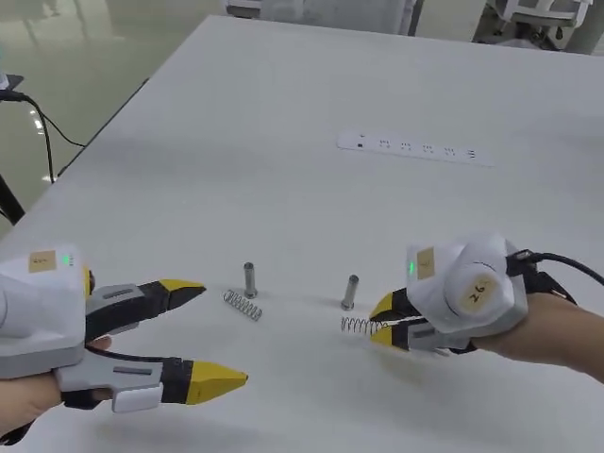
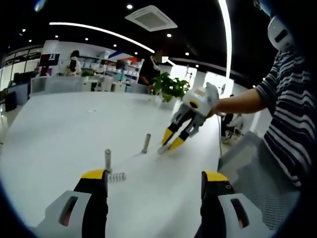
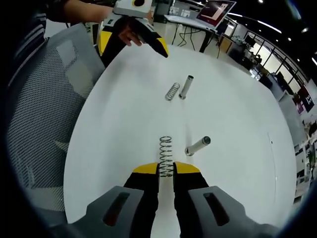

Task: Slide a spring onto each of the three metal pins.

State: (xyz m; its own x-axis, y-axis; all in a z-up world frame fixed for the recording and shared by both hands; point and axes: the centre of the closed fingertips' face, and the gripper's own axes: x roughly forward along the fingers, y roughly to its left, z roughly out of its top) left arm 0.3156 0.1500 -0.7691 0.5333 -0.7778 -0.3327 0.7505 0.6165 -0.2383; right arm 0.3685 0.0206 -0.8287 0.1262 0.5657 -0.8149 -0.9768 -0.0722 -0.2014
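We record the left gripper at the near left of the white table, its yellow-tipped jaws spread wide with nothing between them. The right gripper sits at the near right with its jaws drawn almost together, clamped on one end of a spring. The rest of that coil projects leftward from the tips, low over the tabletop. Its free end lies just on the near side of the right metal pin, and we cannot tell whether the two touch. A second metal pin stands upright to the left, well apart from the first. A loose spring lies flat on the table just beside its base, on the near side. Neither pin carries a spring. In the left gripper view, this pin and the loose spring sit just ahead of the left jaw. A white power strip lies farther back on the right. Each gripper bears a small tan label, and the power strip has small markings; all are too small for us to read.
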